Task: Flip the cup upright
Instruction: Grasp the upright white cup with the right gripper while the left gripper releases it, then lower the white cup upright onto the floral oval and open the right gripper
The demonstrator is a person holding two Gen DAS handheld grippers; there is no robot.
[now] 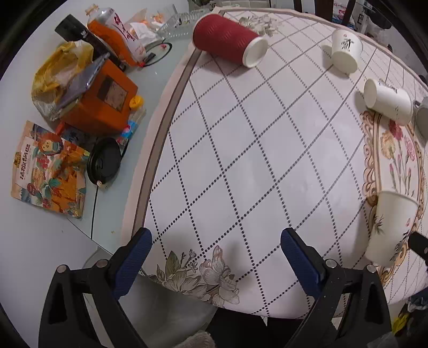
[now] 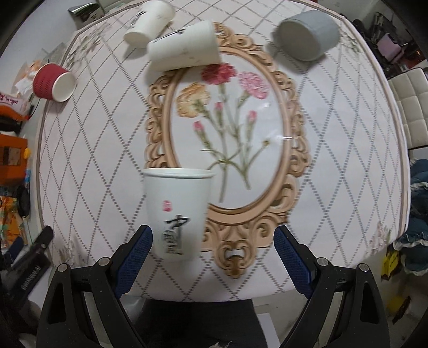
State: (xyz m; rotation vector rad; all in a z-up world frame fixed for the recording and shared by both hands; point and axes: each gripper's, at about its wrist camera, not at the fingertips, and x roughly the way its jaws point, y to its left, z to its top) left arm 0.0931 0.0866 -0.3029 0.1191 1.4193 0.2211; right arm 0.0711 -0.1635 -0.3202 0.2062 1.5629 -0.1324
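Note:
A white paper cup [image 2: 176,211] with black calligraphy stands upright on the tablecloth just ahead of my right gripper [image 2: 212,238], which is open, with the cup near its left finger. The same cup shows at the right edge of the left wrist view [image 1: 390,227]. My left gripper [image 1: 216,241] is open and empty over the table's near edge. A red ribbed cup [image 1: 227,40] lies on its side, also in the right wrist view [image 2: 53,83]. Two more white cups [image 2: 184,45] [image 2: 149,21] lie on their sides. A grey cup [image 2: 307,34] lies tipped at the far right.
The round table's flowered cloth [image 2: 334,160] carries all the cups. On the left, a glass side surface holds an orange box [image 1: 101,104], a yellow bag [image 1: 58,72], snack packets [image 1: 48,171] and a black lid [image 1: 104,163]. A white chair [image 2: 412,107] stands at right.

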